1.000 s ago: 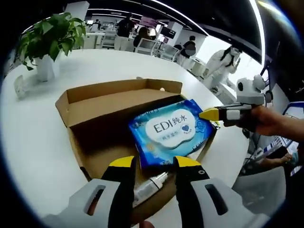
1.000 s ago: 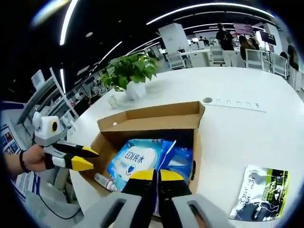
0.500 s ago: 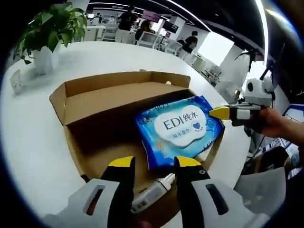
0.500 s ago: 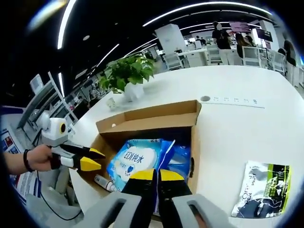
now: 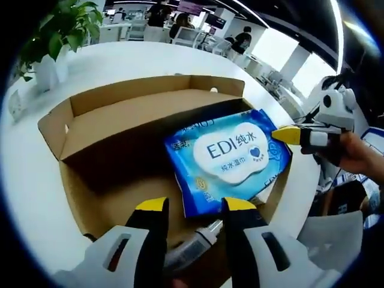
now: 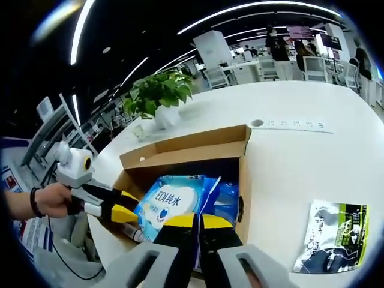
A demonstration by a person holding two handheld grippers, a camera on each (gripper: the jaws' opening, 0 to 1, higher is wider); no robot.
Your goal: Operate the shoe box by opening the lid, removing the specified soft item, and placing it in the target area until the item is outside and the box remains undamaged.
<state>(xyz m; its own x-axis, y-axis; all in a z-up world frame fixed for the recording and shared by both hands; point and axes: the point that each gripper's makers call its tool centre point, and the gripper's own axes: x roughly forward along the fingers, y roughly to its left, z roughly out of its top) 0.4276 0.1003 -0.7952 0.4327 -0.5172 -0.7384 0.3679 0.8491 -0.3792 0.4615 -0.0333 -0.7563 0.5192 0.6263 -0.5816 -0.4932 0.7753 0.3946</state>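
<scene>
right gripper view, glossy blue wipes pack [image 6: 174, 203] pinched by right claw [image 6: 196, 219], corrugated box [image 6: 186, 147]

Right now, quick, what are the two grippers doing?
Left gripper: open, holding nothing.
Right gripper: jaws shut on the wipes pack.

A blue wet-wipes pack [image 5: 231, 159] lies tilted in an open cardboard shoe box [image 5: 102, 141], the right gripper [image 5: 287, 134] pinching its corner, left gripper [image 5: 191, 207] parted nearby.

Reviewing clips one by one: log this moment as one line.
box: lid open | wipes pack: tilted, over box | right gripper: shut on wipes pack | left gripper: open
</scene>
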